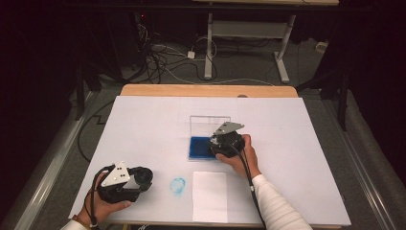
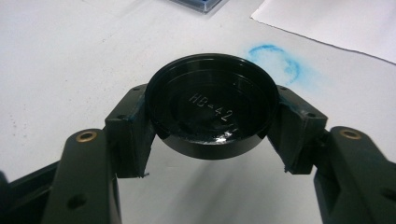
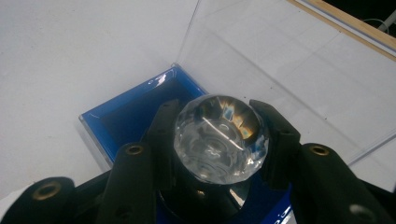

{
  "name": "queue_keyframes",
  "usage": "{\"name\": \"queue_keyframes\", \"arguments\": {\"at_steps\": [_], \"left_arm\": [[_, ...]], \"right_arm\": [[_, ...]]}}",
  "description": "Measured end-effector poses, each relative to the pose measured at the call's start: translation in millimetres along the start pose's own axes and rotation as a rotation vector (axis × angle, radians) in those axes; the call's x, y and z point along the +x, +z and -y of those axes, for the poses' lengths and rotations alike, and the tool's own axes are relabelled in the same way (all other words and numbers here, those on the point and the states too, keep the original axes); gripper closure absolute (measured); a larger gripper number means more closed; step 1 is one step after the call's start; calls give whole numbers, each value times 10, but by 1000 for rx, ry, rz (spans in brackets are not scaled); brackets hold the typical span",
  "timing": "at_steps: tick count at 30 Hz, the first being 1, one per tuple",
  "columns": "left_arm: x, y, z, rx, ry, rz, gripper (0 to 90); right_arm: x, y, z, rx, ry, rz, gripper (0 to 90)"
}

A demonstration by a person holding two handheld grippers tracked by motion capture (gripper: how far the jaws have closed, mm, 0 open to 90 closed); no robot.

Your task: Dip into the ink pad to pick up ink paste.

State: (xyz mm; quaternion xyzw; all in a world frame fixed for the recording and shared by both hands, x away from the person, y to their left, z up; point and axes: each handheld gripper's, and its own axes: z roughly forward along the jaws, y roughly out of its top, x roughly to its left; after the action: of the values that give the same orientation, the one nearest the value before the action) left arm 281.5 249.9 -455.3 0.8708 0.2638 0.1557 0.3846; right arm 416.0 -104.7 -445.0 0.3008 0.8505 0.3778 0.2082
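My left gripper (image 1: 127,179) rests near the table's front left corner, shut on a round black cap (image 2: 210,112) engraved "HO-42"; the jaws clamp its rim from both sides. My right gripper (image 1: 226,142) hovers over a shallow blue box (image 1: 197,148) at the table's middle. It is shut on a faceted clear glass knob (image 3: 219,137) with a black round body beneath it. In the right gripper view the knob sits just above the blue box (image 3: 121,116), whose clear lid (image 3: 280,56) stands upright behind. Whether the black body touches the box floor is hidden.
A blue ink ring (image 1: 177,186) marks the white table cover between the grippers, also seen as the ring (image 2: 275,60) ahead of the cap. A white paper sheet (image 1: 209,196) lies at the front edge. The wooden table edge (image 1: 206,90) runs along the far side.
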Motion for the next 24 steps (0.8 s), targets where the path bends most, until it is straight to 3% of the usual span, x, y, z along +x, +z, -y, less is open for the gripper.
{"name": "queue_keyframes", "arguments": {"at_steps": [7, 15, 24], "left_arm": [[-9, -9, -2, -4, 2, 3, 361], [-9, -10, -3, -7, -2, 6, 361], [-16, -14, -2, -14, -2, 8, 361]], "right_arm": [[10, 2, 38, -22, -5, 7, 569], [32, 7, 44, -12, -24, 26, 570], [3, 28, 57, 4, -12, 10, 572]]}}
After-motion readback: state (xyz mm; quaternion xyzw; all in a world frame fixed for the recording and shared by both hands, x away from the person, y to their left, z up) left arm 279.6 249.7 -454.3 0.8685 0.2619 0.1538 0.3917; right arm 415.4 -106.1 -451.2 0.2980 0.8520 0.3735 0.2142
